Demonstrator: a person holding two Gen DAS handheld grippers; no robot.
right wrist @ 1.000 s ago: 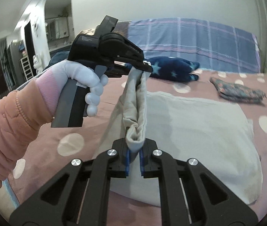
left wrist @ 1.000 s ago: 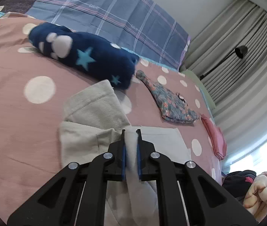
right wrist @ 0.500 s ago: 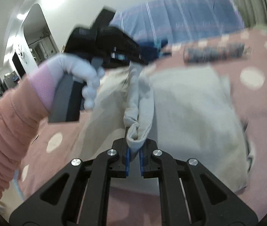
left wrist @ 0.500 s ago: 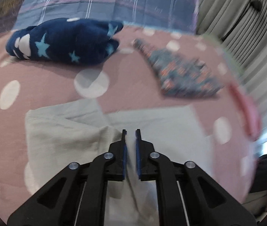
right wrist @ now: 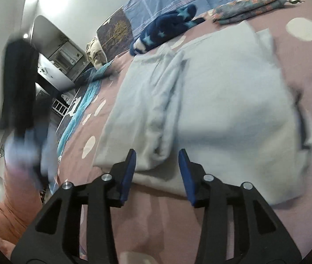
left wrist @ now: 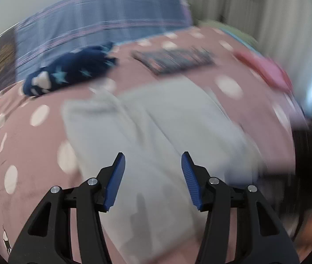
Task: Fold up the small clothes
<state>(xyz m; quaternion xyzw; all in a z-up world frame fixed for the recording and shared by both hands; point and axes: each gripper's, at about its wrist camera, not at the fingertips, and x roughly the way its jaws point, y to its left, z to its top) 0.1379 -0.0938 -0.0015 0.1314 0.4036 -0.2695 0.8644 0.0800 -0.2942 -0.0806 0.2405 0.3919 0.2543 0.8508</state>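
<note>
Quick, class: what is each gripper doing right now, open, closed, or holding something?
Left gripper: open, jaws just opened, holding nothing; the grey garment lies on the bed below.
Right gripper: open, jaws just opened; a fold of the garment sits between them, unpinched.

1. One pale grey garment (right wrist: 233, 101), spread mid-bed.
2. One navy star-print fleece item (right wrist: 167, 30), near the bed's far edge.
3. One folded floral garment (right wrist: 250, 5), toward the far right corner.
4. One pink folded item (left wrist: 263, 70), at the right edge; blurred.
5. Two grippers: left gripper (left wrist: 153, 160), right gripper (right wrist: 157, 157).
</note>
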